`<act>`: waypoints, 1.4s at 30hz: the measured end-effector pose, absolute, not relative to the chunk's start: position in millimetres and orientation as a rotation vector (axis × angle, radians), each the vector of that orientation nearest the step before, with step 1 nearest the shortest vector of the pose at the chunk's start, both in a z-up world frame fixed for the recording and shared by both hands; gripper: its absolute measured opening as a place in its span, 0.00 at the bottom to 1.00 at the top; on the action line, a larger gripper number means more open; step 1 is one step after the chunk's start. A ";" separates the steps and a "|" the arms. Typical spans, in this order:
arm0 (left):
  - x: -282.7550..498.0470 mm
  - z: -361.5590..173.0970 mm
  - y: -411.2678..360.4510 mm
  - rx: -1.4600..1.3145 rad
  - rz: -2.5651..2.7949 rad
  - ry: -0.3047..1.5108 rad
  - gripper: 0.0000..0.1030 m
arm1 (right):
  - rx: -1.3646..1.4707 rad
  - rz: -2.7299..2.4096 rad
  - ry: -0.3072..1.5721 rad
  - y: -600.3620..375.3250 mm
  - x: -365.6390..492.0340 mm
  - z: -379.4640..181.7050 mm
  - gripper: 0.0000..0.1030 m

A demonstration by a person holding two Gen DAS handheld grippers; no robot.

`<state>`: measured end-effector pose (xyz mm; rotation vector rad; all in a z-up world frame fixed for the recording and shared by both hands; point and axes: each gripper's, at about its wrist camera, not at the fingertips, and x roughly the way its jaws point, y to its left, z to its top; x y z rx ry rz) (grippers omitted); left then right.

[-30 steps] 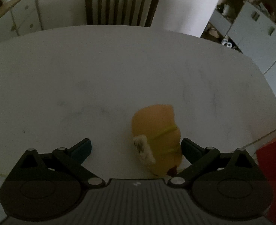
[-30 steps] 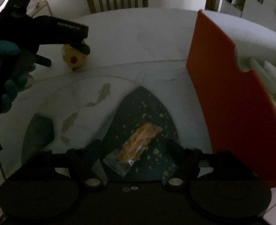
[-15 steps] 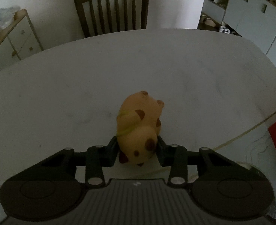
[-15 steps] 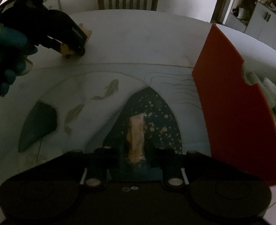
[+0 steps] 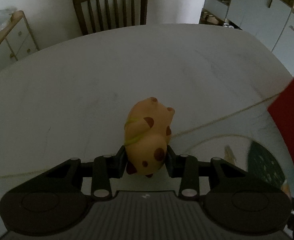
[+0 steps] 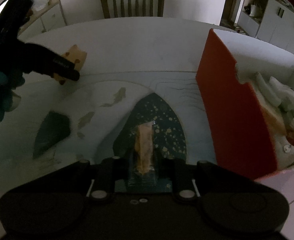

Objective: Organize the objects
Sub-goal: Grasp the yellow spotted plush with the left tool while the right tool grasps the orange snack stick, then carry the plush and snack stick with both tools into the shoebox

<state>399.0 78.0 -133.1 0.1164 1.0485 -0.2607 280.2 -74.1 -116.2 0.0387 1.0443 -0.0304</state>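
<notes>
My left gripper (image 5: pixel 146 161) is shut on a yellow toy animal with brown spots (image 5: pixel 149 138), held above the white table (image 5: pixel 87 92). From the right wrist view the toy (image 6: pixel 75 57) shows at the far left, half hidden by the left gripper (image 6: pixel 67 74). My right gripper (image 6: pixel 144 167) is shut on a clear-wrapped orange snack bar (image 6: pixel 144 140) over the dark green part of a painted mat (image 6: pixel 163 124). A red box (image 6: pixel 233 108) with white packing and items inside stands to the right.
A wooden chair (image 5: pixel 111 8) stands at the table's far edge. A sideboard (image 5: pixel 9 38) is at the far left and white cabinets (image 5: pixel 267 16) at the far right. The red box edge (image 5: pixel 291 132) shows right of the toy.
Both grippers closed, the left on the toy and the right on the snack bar. The left gripper has since swung right with the toy, bringing the mat and red box into view.
</notes>
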 end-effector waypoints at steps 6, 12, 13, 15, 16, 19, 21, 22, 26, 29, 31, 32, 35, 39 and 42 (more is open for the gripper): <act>374.3 -125.2 84.4 0.105 -0.260 1.050 0.36 | 0.061 -0.011 1.020 -77.1 264.7 -101.0 0.19; 346.2 -110.3 82.3 0.085 -0.280 1.044 0.36 | 0.090 0.018 0.986 -82.3 248.3 -80.1 0.19; 341.3 -106.3 81.0 0.086 -0.284 1.041 0.36 | 0.093 0.023 0.981 -83.5 246.3 -77.1 0.19; 329.4 -97.6 76.8 0.096 -0.289 1.030 0.36 | 0.099 0.031 0.967 -86.4 241.6 -70.3 0.19; 324.6 -93.7 74.9 0.101 -0.290 1.026 0.36 | 0.101 0.034 0.960 -87.9 239.3 -66.9 0.19; 311.5 -83.0 69.2 0.099 -0.293 1.024 0.36 | 0.112 0.044 0.943 -93.3 232.1 -58.1 0.19; 302.8 -76.4 64.9 0.108 -0.293 1.023 0.36 | 0.120 0.051 0.933 -98.1 227.1 -51.7 0.19; 298.4 -72.7 62.0 0.108 -0.297 1.024 0.36 | 0.122 0.054 0.928 -101.1 224.7 -48.5 0.19; 284.2 -57.5 51.3 0.109 -0.306 1.020 0.36 | 0.133 0.065 0.909 -116.0 215.8 -35.4 0.19; 276.0 -45.7 38.9 0.102 -0.319 1.012 0.36 | 0.141 0.067 0.897 -128.5 212.4 -30.1 0.19; 270.9 -38.9 27.9 0.099 -0.331 1.006 0.36 | 0.144 0.065 0.890 -137.7 209.8 -27.4 0.19; 268.9 -36.1 23.3 0.100 -0.337 1.005 0.36 | 0.145 0.065 0.888 -143.5 208.3 -25.6 0.19; 262.7 -31.6 3.0 0.095 -0.359 1.002 0.36 | 0.142 0.066 0.883 -158.6 205.0 -23.6 0.19; 255.3 -25.3 -26.3 0.089 -0.389 0.997 0.36 | 0.142 0.065 0.875 -182.2 201.5 -21.3 0.18; 251.4 -22.2 -49.8 0.095 -0.404 0.991 0.36 | 0.143 0.064 0.866 -203.9 199.5 -19.2 0.19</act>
